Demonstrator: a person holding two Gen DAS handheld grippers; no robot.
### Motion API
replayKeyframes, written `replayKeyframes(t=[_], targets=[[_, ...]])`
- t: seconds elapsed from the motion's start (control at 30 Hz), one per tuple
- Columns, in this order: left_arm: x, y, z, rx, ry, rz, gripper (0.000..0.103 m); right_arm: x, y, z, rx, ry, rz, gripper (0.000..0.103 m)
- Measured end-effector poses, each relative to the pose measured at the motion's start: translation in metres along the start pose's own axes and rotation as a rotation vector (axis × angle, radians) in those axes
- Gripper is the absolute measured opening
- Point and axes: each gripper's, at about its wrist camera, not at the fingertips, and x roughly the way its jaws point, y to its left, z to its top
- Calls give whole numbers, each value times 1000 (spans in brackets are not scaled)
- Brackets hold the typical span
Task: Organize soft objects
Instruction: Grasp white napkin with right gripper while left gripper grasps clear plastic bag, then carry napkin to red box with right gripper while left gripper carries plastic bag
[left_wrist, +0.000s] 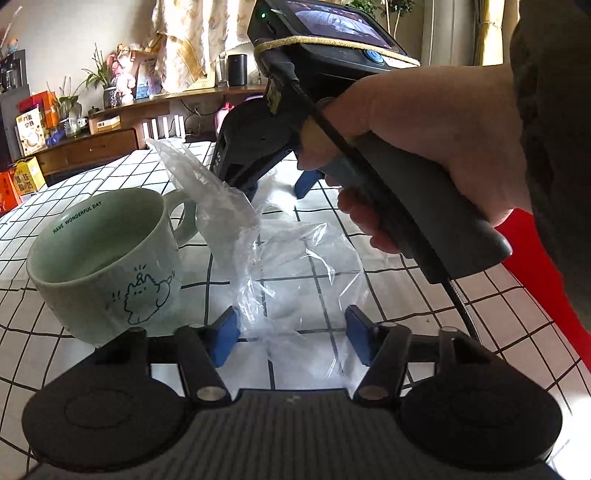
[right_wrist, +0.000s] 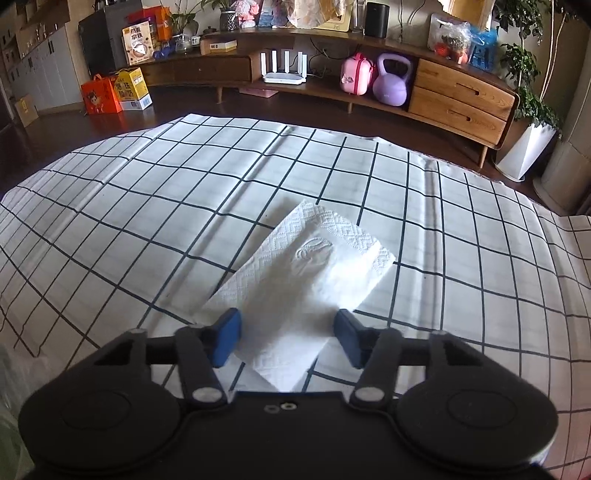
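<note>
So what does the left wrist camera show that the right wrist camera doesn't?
Only the left wrist view shows the green mug, the clear plastic bag and the right gripper from outside, open at the bag. Only the right wrist view shows the folded paper towel between that gripper's open fingers. Both show the checked tablecloth.

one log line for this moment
left gripper: open, at plastic bag | right gripper: open over tissue | mug: beside bag

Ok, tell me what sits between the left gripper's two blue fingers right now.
In the left wrist view, the crumpled clear plastic bag lies between the left gripper's open fingers, on the checked tablecloth. The green mug stands outside them, to the left.
</note>
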Motion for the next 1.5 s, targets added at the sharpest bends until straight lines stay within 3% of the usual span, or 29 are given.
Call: replayKeyframes(t=[0.07,0.17,0.47,0.73,1.2,1.5], targets=[[-1,1,2,0,-2,-16,38,-2,-2,0,3,-2,-6,29],[-2,-1,3,5,2,-33,32,-5,-7,-2,24,4,0,4],[-11,2,2,-20,10,-62,19,-51,-25,-22,89,-53,15,2],[-34,2,-3,-9,8,-63,18,-117,-42,-50,152,-112,26,2],[-90,0,7,17,-28,-70,18,-213,-34,-104,167,-173,56,2],[-137,-7,16,39,-70,-121,18,-279,-43,-138,196,-264,40,2]])
